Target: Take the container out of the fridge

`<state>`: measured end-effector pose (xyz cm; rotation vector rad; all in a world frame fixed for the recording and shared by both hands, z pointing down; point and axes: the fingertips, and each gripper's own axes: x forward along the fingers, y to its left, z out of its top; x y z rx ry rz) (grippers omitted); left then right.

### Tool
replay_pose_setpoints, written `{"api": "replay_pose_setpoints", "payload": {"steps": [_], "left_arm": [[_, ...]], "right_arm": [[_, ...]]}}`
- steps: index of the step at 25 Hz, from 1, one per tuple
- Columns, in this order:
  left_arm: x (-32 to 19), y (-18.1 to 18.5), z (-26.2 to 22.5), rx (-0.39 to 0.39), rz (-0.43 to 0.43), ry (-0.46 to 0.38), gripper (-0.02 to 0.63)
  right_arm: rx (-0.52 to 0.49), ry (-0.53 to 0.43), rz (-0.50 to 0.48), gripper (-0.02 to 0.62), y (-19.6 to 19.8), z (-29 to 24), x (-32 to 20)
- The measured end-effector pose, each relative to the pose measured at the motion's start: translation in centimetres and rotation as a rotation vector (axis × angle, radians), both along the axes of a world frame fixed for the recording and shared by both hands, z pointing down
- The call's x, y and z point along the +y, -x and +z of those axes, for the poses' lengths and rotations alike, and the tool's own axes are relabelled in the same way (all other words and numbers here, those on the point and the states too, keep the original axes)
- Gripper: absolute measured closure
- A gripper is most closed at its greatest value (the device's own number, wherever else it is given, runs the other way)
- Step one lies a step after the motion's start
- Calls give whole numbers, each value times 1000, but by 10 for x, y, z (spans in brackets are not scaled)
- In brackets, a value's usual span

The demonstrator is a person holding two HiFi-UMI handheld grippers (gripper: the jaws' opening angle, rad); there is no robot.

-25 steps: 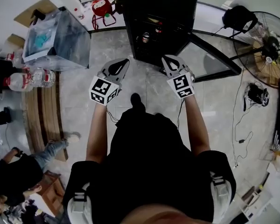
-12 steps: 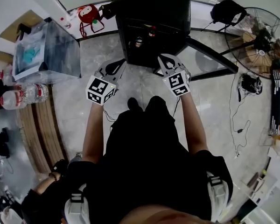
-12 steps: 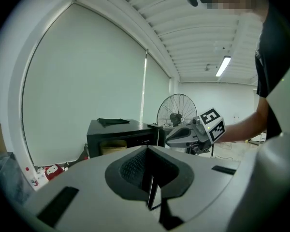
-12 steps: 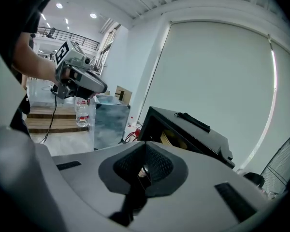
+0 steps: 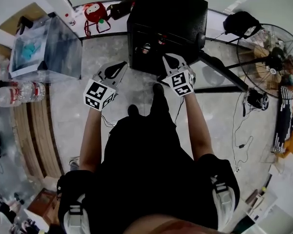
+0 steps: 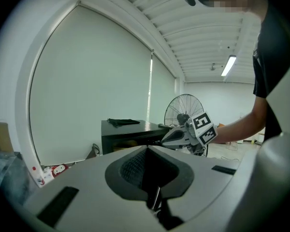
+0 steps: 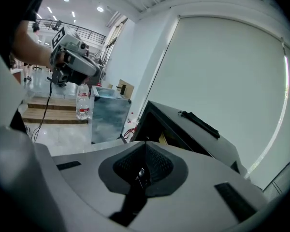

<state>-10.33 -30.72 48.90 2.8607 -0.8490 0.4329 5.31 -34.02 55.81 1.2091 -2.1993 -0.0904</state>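
Overhead view down a standing person's body to a grey floor (image 5: 136,89). A small black fridge (image 5: 166,18) stands just ahead, at the top of the head view. Its door (image 5: 215,74) is swung wide to the person's right, so the dark front is exposed.

Each hand holds a tool pointed toward that opening. The left tool (image 5: 121,65) and the right tool (image 5: 168,59) both have their jaws pressed together with nothing between them; each tool's own view confirms this, left (image 6: 147,149) and right (image 7: 145,144).

The container is not yet out. A few small things (image 5: 146,48) sit on the shelves inside the fridge, near its front edge. They are too small and dark to tell which one is the container, or which way its long side runs.

The fridge opening lies straight ahead of both tools and slightly below them. The right tool looks nearer, with its tip almost at the front edge of the fridge, while the left tool sits further back over bare floor. Judging from this, the right hand is better placed to reach in, and its jaws would need to open first.
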Motion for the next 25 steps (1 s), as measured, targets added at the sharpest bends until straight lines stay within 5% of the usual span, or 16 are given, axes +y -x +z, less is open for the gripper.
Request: {"api": "replay_pose_setpoints", "payload": {"steps": [5,20,25], "left_arm": [[-17,-3,8,-6,-40,22,589],[-55,6,28,-61,-165,84,589],[-53,14,31,-71,-183,88,589]], "right_arm": [[47,-6,-19,589,1,19,-37],[164,41,-112,267,3,96,-111],[226,7,-63,228,-6,111,-135]]}}
